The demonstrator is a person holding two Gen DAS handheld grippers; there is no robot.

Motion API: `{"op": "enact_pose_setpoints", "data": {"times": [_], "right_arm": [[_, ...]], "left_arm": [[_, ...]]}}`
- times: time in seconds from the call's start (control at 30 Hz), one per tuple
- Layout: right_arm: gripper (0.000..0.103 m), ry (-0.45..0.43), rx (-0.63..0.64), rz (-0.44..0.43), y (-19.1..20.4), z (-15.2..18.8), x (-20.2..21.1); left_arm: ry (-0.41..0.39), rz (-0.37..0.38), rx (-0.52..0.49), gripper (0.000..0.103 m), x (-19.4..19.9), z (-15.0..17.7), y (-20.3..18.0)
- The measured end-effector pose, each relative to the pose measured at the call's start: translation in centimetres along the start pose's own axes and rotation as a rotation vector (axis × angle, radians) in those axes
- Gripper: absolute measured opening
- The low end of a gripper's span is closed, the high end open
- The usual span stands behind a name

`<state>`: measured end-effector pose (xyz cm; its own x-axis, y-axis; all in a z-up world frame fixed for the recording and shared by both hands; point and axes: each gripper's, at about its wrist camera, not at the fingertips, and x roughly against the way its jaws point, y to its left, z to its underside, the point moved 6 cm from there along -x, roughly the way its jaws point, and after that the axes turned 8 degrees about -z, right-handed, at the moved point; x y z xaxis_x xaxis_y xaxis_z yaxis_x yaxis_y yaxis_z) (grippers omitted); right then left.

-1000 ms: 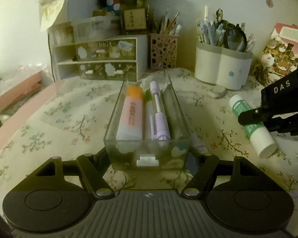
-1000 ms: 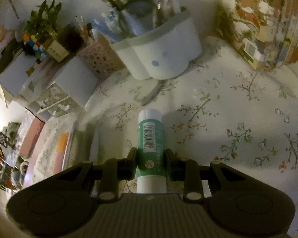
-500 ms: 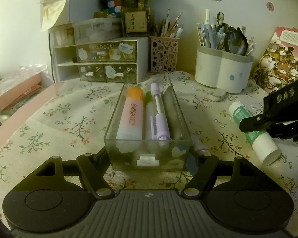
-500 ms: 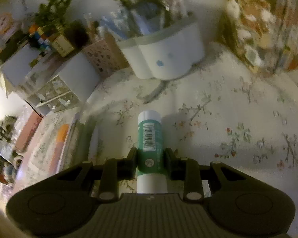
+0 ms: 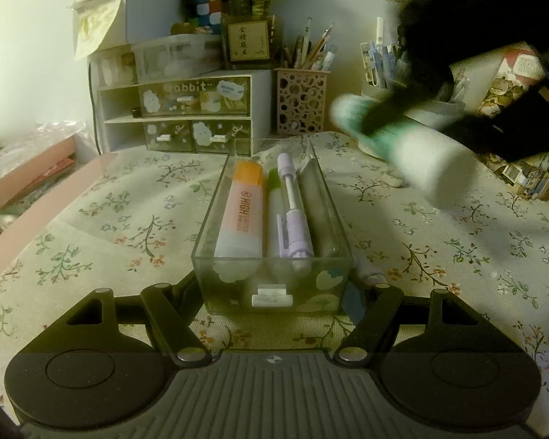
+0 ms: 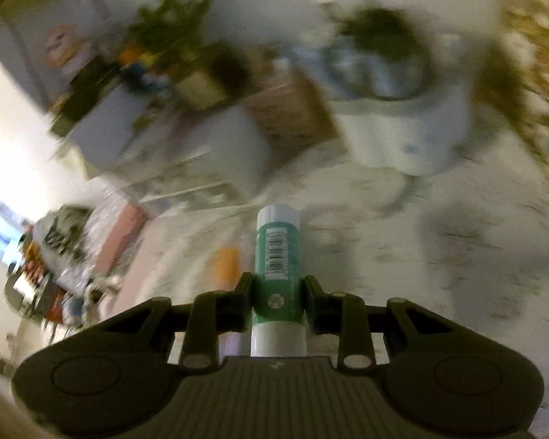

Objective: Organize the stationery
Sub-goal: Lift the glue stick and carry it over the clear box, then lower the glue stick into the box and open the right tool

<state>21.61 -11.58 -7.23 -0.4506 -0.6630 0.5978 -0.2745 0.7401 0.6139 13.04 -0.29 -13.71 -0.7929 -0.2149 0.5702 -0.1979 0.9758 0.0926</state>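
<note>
a home desk: floral cloth (image 5: 128, 219), drawer organiser (image 5: 186, 109), pen cups (image 5: 302, 100).

Highlighter (image 5: 241, 212) reads "HIGH LIGHTER" — drawer unit (image 5: 194, 91) front "abbit".

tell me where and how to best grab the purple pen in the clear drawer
Probably the thick barrel of the purple pen, jaws set across its width, coming straight down from above. It lies lengthwise in the clear drawer with a green marker close beside it and the drawer walls blocking any side approach, so only its top is open.
</note>
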Motion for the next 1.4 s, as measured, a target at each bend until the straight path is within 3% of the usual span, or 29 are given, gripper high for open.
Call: {"op": "enact_pose_setpoints", "data": {"times": [0.27, 0.53, 0.67, 0.93, 1.4], "right_arm": [[0.04, 0.146, 0.067, -0.003, 4.0, -0.3, -5.1], [0.04, 0.235, 0.094, 0.037, 4.4, -0.1, -7.8], [0.04, 0.284, 0.095, 0.012, 4.6, 0.1, -8.4], [0.04, 0.316, 0.005, -0.021, 3.9, -0.2, -9.1], [0.04, 0.277, -0.057, -0.037, 3.0, -0.9, -8.3]], "left_arm": [[-0.002, 0.001, -0.001, 0.072, 0.0, 0.0, 0.0], [-0.003, 0.001, -0.001, 0.072, -0.1, 0.0, 0.1], [-0.004, 0.005, -0.001, 0.072, -0.1, -0.1, 0.1], [-0.005, 0.006, -0.002, 0.072, 0.0, 0.0, 0.0], [-0.009, 0.01, 0.002, 0.072, 0.0, 0.0, -0.1]]}}
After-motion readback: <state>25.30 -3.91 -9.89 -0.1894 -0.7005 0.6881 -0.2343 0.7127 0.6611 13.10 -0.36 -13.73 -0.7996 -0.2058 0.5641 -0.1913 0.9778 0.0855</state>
